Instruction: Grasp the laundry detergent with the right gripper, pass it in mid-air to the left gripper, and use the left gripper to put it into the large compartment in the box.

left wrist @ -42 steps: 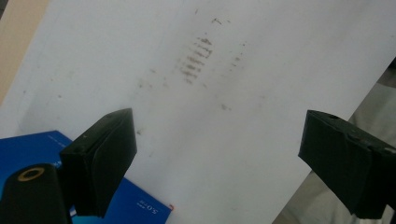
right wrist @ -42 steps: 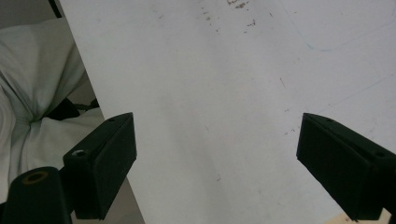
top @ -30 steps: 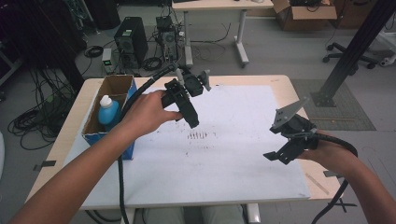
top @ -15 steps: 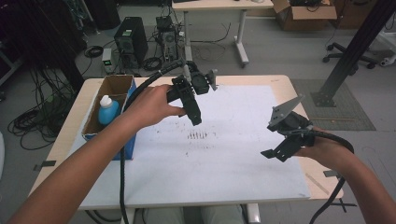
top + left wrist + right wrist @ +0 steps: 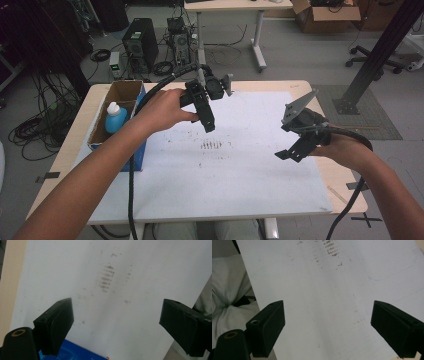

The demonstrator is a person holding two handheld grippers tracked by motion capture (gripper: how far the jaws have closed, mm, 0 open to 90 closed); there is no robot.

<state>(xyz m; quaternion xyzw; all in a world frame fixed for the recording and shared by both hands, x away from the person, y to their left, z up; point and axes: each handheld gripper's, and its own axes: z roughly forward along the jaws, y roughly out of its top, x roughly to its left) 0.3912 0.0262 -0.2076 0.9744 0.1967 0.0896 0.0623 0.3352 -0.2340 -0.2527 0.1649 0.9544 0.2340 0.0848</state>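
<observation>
Step in hand, as judged: approach, nothing yet gripped. Right tool (image 5: 289, 152), near right, hangs wide and empty over the white sheeted counter (image 5: 240, 190). Left tool (image 5: 208, 124), farther left, likewise wide, empty. Far left: white-capped blue plastic bottle (image 5: 115, 117) upright inside brown cardboard box (image 5: 125, 91); next move calls for reaching it.

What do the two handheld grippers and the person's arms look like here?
Both the left gripper and the right gripper are black, each trailing a thick black cable. The right carries a grey three-cornered plate. The fingers are blocky black pads. Forearms are bare, no sleeves.
</observation>
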